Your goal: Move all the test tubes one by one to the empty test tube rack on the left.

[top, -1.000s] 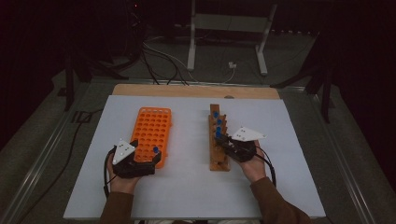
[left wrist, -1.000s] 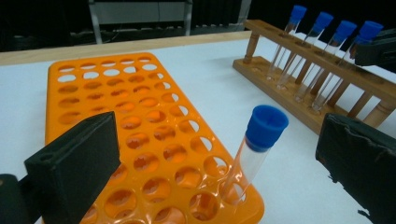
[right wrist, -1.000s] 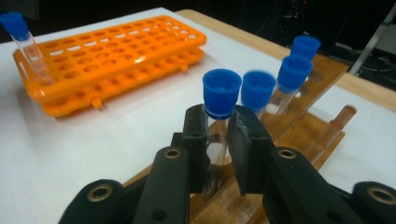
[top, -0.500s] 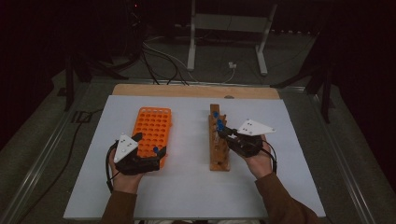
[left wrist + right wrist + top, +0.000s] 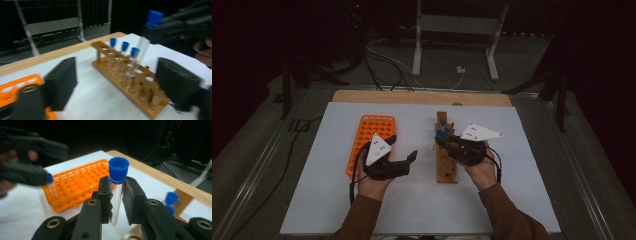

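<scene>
The right gripper was clamped on a clear test tube with a blue cap, holding it upright just below the cap, lifted above the wooden rack. Three more blue-capped tubes stood in the rack's far holes. The left gripper hovered between the orange rack and the wooden one; its jaws had just been closing. In the left gripper view nothing lay between them, though the right gripper view showed what looked like a blue-capped tube at its tips, so I could not tell whether it held anything.
</scene>
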`<state>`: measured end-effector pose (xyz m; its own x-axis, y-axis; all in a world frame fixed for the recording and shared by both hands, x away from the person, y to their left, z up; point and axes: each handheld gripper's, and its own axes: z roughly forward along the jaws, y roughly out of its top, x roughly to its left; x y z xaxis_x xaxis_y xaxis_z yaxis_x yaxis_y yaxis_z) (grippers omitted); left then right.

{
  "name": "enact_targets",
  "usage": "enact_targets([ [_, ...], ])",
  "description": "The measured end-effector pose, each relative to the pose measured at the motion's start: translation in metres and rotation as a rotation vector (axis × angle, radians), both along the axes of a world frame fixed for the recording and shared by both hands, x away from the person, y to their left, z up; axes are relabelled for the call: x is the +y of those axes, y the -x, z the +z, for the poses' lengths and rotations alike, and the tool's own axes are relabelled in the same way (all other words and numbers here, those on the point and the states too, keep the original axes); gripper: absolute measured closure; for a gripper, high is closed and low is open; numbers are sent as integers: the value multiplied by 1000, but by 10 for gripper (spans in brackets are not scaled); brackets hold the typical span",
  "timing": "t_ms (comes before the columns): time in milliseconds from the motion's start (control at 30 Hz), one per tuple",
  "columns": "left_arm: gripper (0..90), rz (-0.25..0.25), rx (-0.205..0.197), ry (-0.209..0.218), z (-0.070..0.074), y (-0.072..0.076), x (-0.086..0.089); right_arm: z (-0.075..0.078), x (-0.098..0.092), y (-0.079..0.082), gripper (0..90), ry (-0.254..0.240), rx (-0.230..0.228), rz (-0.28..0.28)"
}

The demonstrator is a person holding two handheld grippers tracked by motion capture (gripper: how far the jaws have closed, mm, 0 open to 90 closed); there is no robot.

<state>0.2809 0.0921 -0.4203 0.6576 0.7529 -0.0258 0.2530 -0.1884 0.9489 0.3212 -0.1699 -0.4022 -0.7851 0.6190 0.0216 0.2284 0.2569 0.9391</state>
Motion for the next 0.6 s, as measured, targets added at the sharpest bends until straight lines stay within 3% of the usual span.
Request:
enact_targets([
  [300, 533, -48, 37, -27, -8, -11, -18, 0, 18, 1, 774, -18, 15, 50],
  [600, 695, -79, 26, -64, -11, -13, -23, -1, 25, 3, 774, -36, 36, 92],
])
